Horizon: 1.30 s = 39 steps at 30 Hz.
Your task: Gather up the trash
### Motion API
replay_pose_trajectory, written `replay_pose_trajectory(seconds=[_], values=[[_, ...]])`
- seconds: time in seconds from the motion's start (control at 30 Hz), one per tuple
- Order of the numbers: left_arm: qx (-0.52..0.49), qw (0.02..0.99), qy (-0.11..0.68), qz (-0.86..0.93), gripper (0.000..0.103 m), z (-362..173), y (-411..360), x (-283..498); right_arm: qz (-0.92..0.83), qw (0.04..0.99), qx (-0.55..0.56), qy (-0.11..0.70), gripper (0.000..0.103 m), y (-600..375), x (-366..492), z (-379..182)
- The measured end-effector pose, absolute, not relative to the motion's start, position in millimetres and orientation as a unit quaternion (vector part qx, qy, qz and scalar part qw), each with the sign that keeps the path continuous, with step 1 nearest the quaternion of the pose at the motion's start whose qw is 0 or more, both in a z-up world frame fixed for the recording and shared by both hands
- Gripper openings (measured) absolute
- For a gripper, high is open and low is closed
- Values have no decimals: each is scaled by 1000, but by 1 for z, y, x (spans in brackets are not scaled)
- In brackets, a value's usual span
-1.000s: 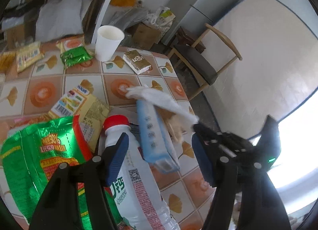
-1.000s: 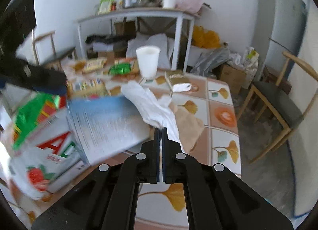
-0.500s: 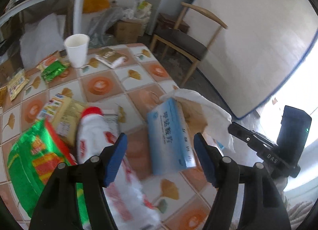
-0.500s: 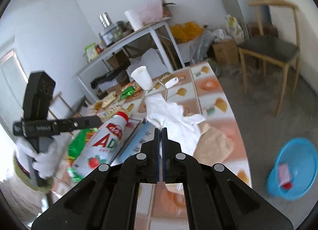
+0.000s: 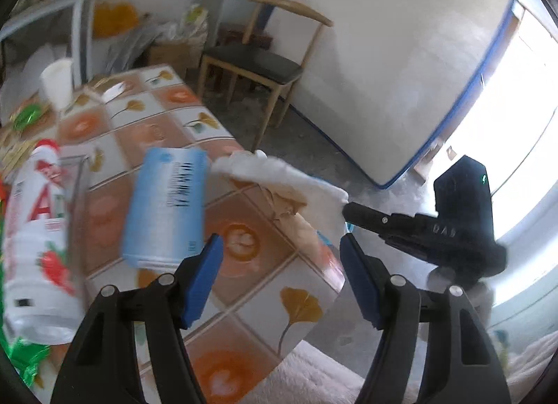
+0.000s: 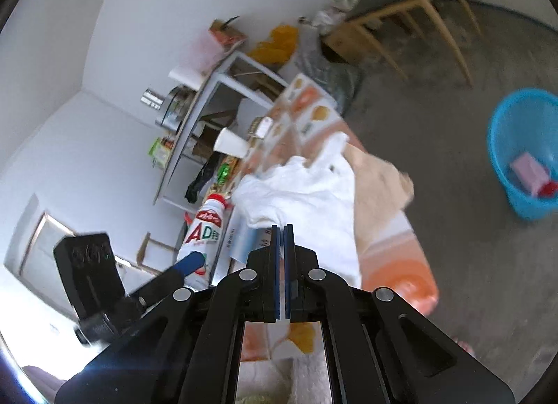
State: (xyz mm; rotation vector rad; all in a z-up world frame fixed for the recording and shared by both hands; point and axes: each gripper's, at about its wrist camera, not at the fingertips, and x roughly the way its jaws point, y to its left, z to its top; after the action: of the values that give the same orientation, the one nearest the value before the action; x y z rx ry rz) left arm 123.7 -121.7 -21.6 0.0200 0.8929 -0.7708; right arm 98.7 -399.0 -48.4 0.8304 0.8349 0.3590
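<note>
Right wrist view: right tool (image 6: 282, 229) pinched shut on the white tissue (image 6: 307, 191), blue bin (image 6: 523, 156) on the floor at two o'clock. Left tool (image 5: 279, 264) gapes empty, farther off.

Both grippers are the same build. The left gripper (image 5: 280, 271) has chunky matte-black arms with a round silver screw at each joint, and flat blue pads (image 5: 200, 276) on the inner faces of the fingers. The right gripper (image 6: 282, 257) matches it: black linkage, four silver screw heads in a row, thin blue pads edge-on. From the left camera the right unit shows a boxy black housing with a small green light and faint lettering along the side, too blurry to read.
</note>
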Motion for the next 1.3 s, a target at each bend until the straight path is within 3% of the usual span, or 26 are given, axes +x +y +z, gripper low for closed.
replay_pose_trajectory(seconds=[0.07,0.27,0.53,0.7,1.0,1.3], values=[[26,835,415,-361,67,-34,-136,122,169,807,411,389,0,-405,97,-54],[34,815,434,-383,51,-69,-172,125,179,796,436,380,0,-412,98,-56],[1,792,452,-410,46,-76,-177,124,195,780,440,401,0,-410,100,-73],[-18,785,462,-412,35,-81,-180,136,204,768,454,402,0,-414,100,-79],[-11,776,470,-420,24,-94,-192,143,223,695,560,393,0,-437,96,-121],[-18,784,465,-411,23,-88,-181,148,228,658,594,404,0,-440,89,-137]])
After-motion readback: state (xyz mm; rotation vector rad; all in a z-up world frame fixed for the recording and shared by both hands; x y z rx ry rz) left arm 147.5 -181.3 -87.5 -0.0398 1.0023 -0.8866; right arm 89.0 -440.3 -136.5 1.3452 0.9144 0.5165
